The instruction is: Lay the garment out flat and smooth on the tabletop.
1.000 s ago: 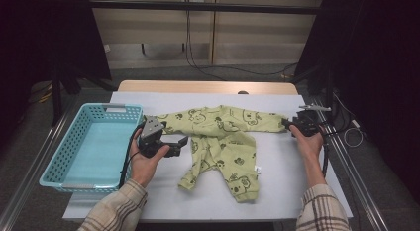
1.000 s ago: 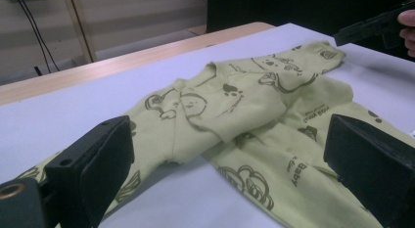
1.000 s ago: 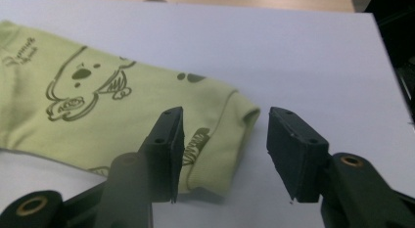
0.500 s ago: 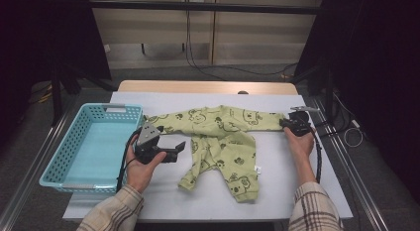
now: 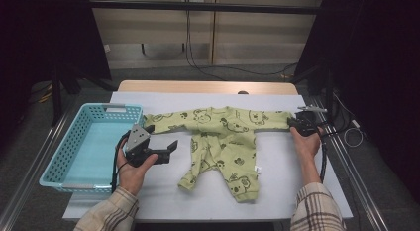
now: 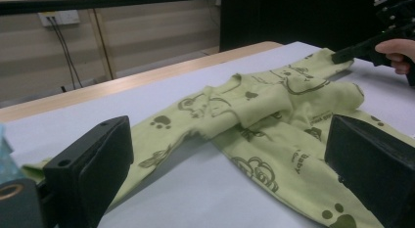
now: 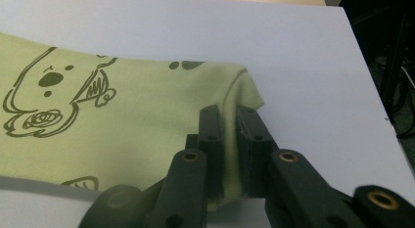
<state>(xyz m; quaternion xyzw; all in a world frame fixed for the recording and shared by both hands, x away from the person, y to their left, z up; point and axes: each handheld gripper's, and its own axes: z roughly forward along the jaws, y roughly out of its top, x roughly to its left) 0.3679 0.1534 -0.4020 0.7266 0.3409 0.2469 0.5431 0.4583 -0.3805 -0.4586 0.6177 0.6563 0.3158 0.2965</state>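
A light green baby suit (image 5: 223, 137) printed with bears lies spread flat on the white table (image 5: 277, 196), sleeves out to both sides. My right gripper (image 5: 293, 123) is at the end of the right sleeve. Its jaws have just been closing, and in the right gripper view they (image 7: 229, 115) are shut on the sleeve cuff (image 7: 240, 83). My left gripper (image 5: 171, 147) is held open over bare table below the left sleeve (image 5: 158, 119), apart from it. In the left gripper view the suit (image 6: 274, 105) lies ahead between the wide jaws, with the right gripper (image 6: 345, 55) at the far sleeve.
A light blue plastic basket (image 5: 121, 110) stands at the table's left edge, close beside my left hand. A wooden strip (image 5: 198, 86) runs along the table's far edge. Cables hang off the right side (image 5: 346, 134).
My left gripper has drifted a little toward the near-left, away from the left sleeve. The right hand stays at the end of the right sleeve. The suit has not shifted.
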